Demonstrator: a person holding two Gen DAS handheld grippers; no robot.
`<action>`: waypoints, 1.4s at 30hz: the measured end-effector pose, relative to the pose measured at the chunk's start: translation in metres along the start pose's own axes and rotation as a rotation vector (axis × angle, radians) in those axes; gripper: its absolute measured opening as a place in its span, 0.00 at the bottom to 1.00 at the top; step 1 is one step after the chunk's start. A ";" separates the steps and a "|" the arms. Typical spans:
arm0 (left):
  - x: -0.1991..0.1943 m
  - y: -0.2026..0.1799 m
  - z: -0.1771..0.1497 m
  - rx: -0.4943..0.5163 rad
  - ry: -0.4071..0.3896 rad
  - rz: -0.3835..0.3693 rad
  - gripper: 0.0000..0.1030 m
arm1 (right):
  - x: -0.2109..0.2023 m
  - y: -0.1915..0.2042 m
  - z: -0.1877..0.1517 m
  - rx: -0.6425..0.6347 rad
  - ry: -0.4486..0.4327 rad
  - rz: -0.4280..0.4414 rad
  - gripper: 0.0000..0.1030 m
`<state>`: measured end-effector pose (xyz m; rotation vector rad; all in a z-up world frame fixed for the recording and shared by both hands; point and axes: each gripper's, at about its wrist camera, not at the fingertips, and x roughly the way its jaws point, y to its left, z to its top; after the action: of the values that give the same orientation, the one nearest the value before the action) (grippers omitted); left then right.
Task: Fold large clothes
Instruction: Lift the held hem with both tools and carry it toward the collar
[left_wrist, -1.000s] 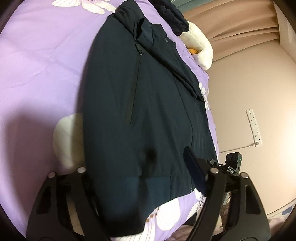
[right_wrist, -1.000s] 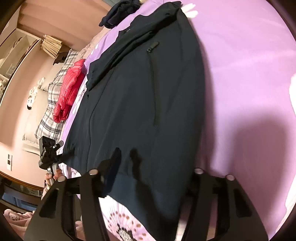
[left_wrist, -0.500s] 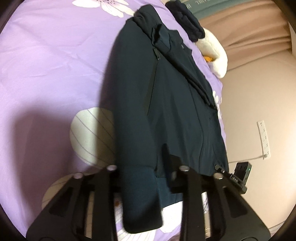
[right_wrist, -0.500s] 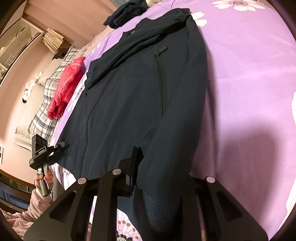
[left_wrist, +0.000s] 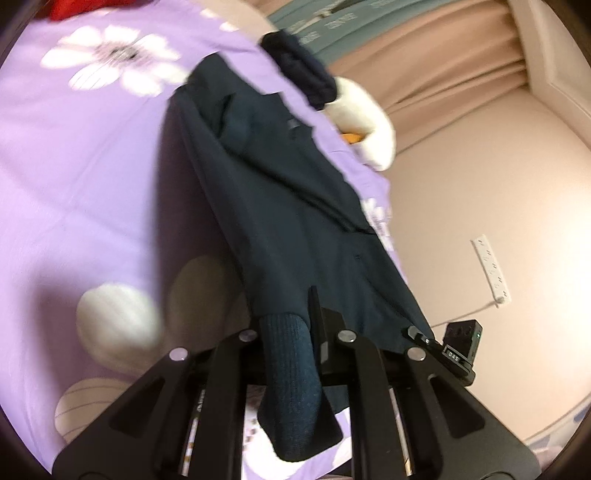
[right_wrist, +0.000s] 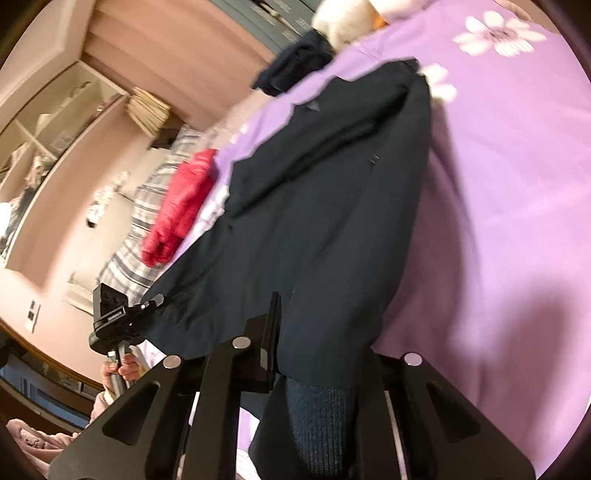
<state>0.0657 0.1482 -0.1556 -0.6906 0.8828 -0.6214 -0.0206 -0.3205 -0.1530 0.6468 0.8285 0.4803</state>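
A dark navy jacket (left_wrist: 295, 221) lies lengthwise on the purple flowered bedspread (left_wrist: 74, 166), collar end far from me. My left gripper (left_wrist: 284, 328) is shut on the jacket's ribbed hem (left_wrist: 291, 387) at one bottom corner and holds it lifted. My right gripper (right_wrist: 317, 354) is shut on the ribbed hem (right_wrist: 321, 417) at the other bottom corner, also lifted. The jacket (right_wrist: 332, 206) hangs taut between both grips and the bed. Each gripper shows in the other's view, the right one (left_wrist: 458, 350) and the left one (right_wrist: 118, 314).
A dark garment (left_wrist: 303, 70) and a white plush (left_wrist: 365, 122) lie at the far end of the bed. A red garment (right_wrist: 181, 206) rests on a plaid pillow (right_wrist: 129, 254). A wall with a power strip (left_wrist: 491, 266) is right of the bed. Shelves (right_wrist: 55, 122) stand at the back.
Both grippers closed on the jacket's bottom hem corners and lifted them. The hem now hangs from the jaws and the jacket's lower half has risen off the bedspread.
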 end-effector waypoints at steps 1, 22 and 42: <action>-0.001 -0.006 0.001 0.018 -0.003 -0.006 0.10 | -0.001 0.003 0.002 -0.003 -0.009 0.013 0.13; -0.029 -0.049 -0.003 0.111 -0.043 -0.090 0.10 | -0.036 0.047 0.024 -0.109 -0.084 0.151 0.13; -0.088 -0.116 -0.021 0.265 -0.108 -0.164 0.10 | -0.094 0.104 0.028 -0.272 -0.161 0.300 0.13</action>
<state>-0.0186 0.1343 -0.0354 -0.5538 0.6332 -0.8239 -0.0685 -0.3145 -0.0186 0.5506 0.5030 0.7871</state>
